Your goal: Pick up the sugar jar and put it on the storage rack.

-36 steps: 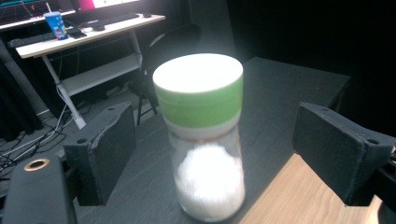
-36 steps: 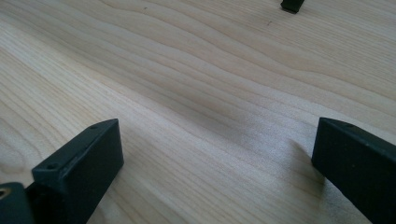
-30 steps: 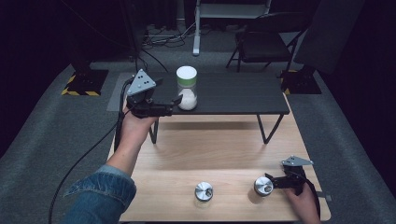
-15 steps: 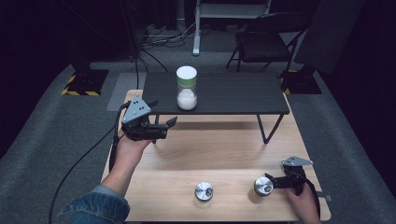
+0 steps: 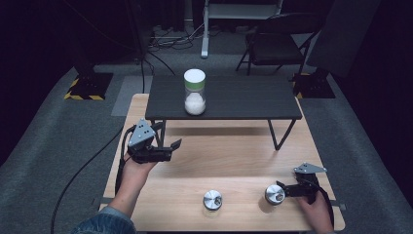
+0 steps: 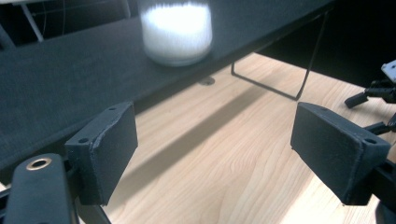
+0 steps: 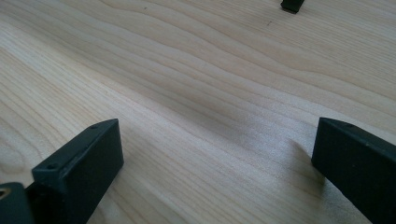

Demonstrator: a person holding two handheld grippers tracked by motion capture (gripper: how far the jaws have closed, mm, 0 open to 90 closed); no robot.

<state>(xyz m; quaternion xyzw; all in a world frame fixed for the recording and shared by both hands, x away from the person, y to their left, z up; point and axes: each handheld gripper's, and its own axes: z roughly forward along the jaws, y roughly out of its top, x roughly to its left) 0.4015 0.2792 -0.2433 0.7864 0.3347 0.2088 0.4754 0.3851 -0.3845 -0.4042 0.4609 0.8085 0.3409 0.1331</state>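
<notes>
Dark room, grey carpet, chair (image 5: 272, 46) at the back.

High view: pale wooden surface (image 5: 234, 156) carries a low black shelf (image 5: 224, 100) on wire legs. Jar (image 5: 195, 91), clear, white lid, white powder in its lower half, stands upright on the shelf toward its left end. Left tongs (image 5: 176, 144) hover over the left part of the surface, below and in front of the shelf edge, well apart from the jar; jaws parted, nothing between them. Two metal tins on the near edge: middle tin (image 5: 212, 199) stands alone; right tin (image 5: 275, 194) sits just at the tips of the right tongs (image 5: 281, 190), contact not readable.

Left gripper view: left tongs (image 6: 215, 149) stand well open, both pads bare, only wood grain between them. Jar (image 6: 176, 31) bottom shows above on the shelf (image 6: 60, 93), blurred.

Right gripper view: right tongs (image 7: 215, 163) stand wide open low over the surface (image 7: 210, 70), holding nothing.
</notes>
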